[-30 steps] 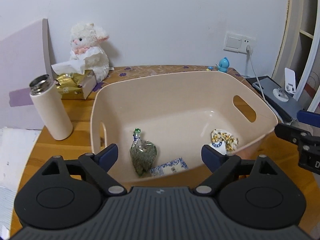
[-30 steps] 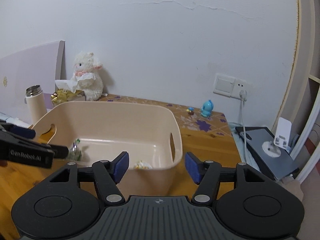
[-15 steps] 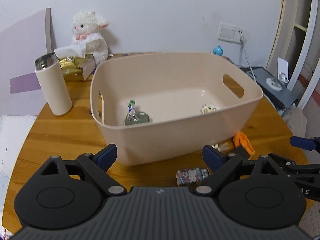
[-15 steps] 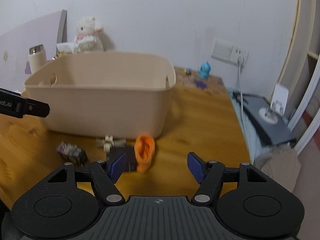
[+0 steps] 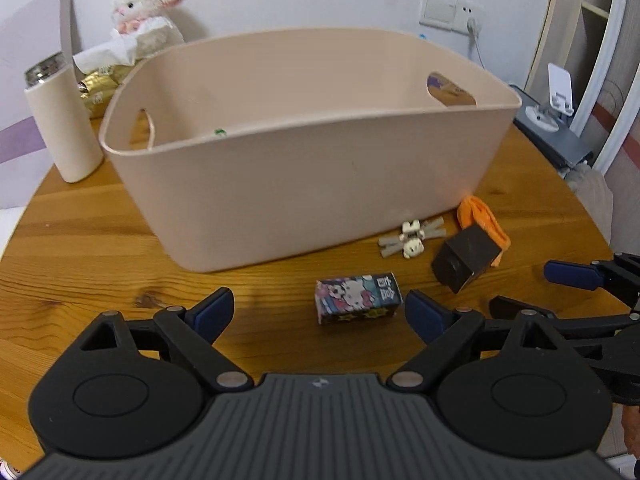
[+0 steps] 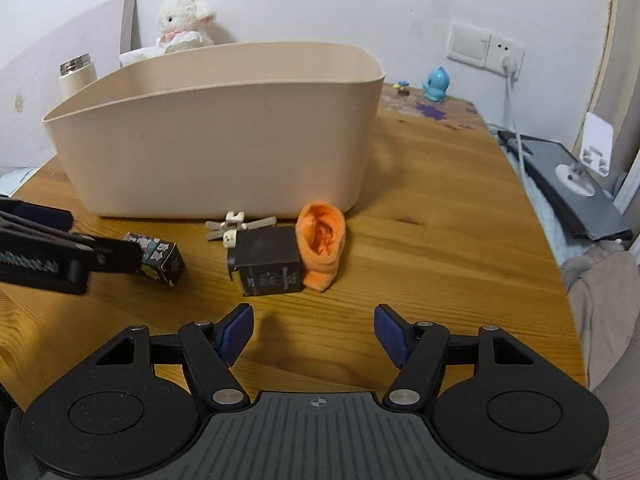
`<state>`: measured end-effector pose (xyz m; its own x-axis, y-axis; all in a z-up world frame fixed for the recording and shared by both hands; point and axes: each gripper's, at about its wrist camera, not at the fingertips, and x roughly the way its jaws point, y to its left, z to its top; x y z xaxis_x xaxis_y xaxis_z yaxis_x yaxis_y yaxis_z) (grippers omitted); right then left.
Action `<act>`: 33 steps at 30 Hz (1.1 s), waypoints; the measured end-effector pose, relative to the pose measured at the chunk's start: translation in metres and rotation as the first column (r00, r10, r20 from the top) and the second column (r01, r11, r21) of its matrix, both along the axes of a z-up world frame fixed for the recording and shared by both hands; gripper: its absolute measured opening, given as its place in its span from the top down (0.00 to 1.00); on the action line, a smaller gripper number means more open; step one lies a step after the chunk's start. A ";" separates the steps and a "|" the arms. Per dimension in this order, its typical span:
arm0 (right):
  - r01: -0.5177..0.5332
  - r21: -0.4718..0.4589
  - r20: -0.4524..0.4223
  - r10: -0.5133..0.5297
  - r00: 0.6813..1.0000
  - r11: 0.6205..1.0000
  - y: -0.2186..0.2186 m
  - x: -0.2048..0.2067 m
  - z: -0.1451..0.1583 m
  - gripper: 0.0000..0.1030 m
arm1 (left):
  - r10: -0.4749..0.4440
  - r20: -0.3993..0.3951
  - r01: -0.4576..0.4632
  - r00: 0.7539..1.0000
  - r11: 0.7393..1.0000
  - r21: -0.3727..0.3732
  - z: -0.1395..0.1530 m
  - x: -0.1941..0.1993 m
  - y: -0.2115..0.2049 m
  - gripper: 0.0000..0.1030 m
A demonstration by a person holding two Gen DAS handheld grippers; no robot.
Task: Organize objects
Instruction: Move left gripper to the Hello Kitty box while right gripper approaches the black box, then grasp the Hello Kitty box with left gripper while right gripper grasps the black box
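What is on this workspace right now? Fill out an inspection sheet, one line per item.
Surface: wooden table, round-edged, purple-patterned cloth at the back.
Job's things: beige bin; in front of it a patterned small box, a black box, an orange cloth leaning against the black box, and a small white toy figure.
Clutter: cream bottle, plush lamb, tissue and gold packet behind the bin, blue figurine.
Grippers: left claw open, low near the patterned box; right claw open, facing the black box.
Cables: white cord from a wall socket.
Surroundings: white wall, grey device with a white stand at right.
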<state>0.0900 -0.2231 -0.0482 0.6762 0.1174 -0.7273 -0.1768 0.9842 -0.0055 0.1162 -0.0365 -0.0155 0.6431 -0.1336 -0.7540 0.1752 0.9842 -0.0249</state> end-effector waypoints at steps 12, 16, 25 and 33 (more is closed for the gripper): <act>-0.034 0.008 -0.012 0.035 0.999 0.999 0.015 0.012 -0.012 0.33 | 0.014 -0.036 -0.014 0.999 1.000 -0.014 -0.029 0.017 -0.008 0.09; -0.047 0.013 0.004 0.047 0.999 0.999 0.022 0.016 -0.014 0.33 | 0.034 -0.025 -0.034 0.999 0.999 -0.011 -0.031 0.020 0.002 0.09; -0.036 0.011 0.033 0.035 0.999 0.999 0.035 0.029 -0.016 0.32 | 0.069 -0.013 -0.069 0.998 0.998 -0.013 -0.033 0.024 0.025 0.09; -0.024 0.016 0.032 0.024 0.999 1.000 0.043 0.032 -0.014 0.55 | 0.034 0.010 -0.034 0.999 0.999 0.027 -0.035 0.025 0.022 0.17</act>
